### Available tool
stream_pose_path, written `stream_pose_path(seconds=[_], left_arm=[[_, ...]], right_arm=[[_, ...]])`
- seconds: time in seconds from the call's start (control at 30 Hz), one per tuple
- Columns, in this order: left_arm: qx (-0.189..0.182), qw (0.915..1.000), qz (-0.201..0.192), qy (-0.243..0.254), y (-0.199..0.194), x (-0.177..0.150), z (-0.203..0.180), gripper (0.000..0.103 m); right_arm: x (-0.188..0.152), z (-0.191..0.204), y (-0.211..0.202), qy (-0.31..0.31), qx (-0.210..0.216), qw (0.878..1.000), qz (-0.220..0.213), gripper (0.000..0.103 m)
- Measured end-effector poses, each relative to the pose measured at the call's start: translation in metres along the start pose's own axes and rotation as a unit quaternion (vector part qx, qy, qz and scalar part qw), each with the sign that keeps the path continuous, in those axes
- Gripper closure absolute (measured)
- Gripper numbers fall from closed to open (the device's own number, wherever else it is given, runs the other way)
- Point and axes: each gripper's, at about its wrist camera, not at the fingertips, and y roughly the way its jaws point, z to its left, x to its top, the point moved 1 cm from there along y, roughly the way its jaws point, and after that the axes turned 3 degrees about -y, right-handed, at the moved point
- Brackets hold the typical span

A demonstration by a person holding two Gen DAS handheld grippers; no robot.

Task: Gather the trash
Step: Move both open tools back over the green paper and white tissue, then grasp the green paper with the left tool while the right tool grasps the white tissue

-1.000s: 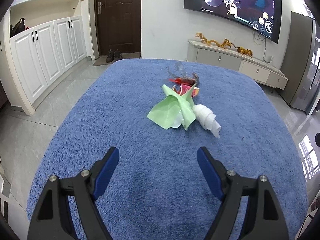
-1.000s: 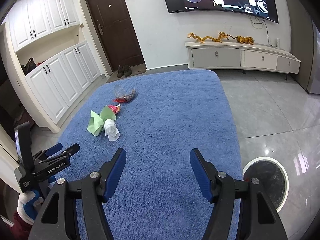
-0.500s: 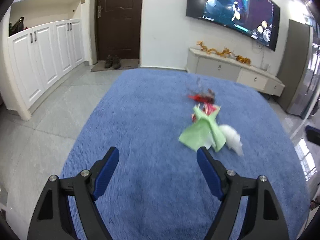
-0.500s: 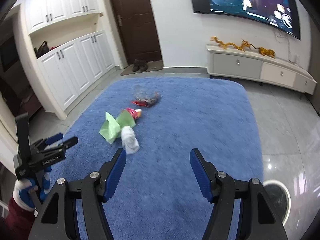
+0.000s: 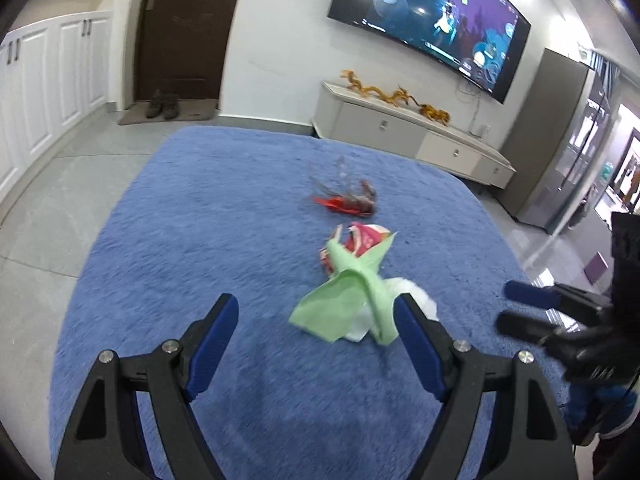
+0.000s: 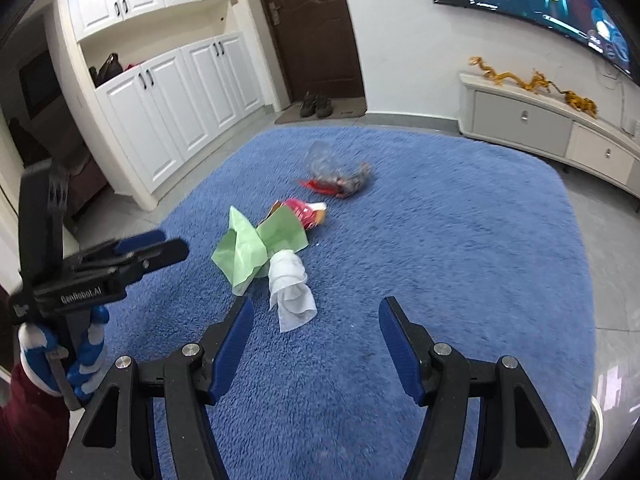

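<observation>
Right wrist view: right gripper (image 6: 314,336) empty, jaws closing, near white tissue (image 6: 290,284); left gripper (image 5: 316,344) spread, empty. Risk: pads snag rug (image 6: 440,240) pile.

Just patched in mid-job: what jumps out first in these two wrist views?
A small heap of trash in the middle of the blue rug: green paper lying against a white crumpled tissue, a red wrapper just behind them, and a clear crumpled bag farther back. Both grippers hover short of it with nothing between the fingers, the left gripper open, the right gripper closing slightly. A lit TV fills the far wall.
</observation>
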Motion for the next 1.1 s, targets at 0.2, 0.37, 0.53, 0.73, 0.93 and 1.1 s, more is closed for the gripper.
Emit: stream_pose_path(seconds=[0.2,0.37,0.53,0.73,0.93,1.1], left_arm=[[-0.033,0.9983,0.043,-0.021,0.034,0.011,-0.001,0.024],[-0.048,0.9957,0.066,-0.043,0.055,0.012,0.004,0.024],[-0.049,0.9955,0.069,-0.043,0.061,0.008,0.006,0.031],[-0.057,0.995,0.073,-0.038,0.061,0.0,0.002,0.038],[-0.075,0.9938,0.073,-0.037,0.053,-0.004,-0.005,0.055],[-0.087,0.9936,0.063,-0.032,0.038,-0.008,-0.018,0.079]], right_arm=[[0.003,0.0,0.029,-0.021,0.008,1.0,0.021,0.043],[0.003,0.003,0.047,-0.04,0.016,0.998,0.036,0.044],[0.005,0.006,0.066,-0.055,0.024,0.997,0.047,0.049],[0.004,0.003,0.077,-0.046,0.027,0.998,0.046,0.071],[-0.005,-0.009,0.058,-0.02,0.022,0.999,0.031,0.092],[-0.019,-0.015,0.023,-0.006,0.004,1.0,0.015,0.093]])
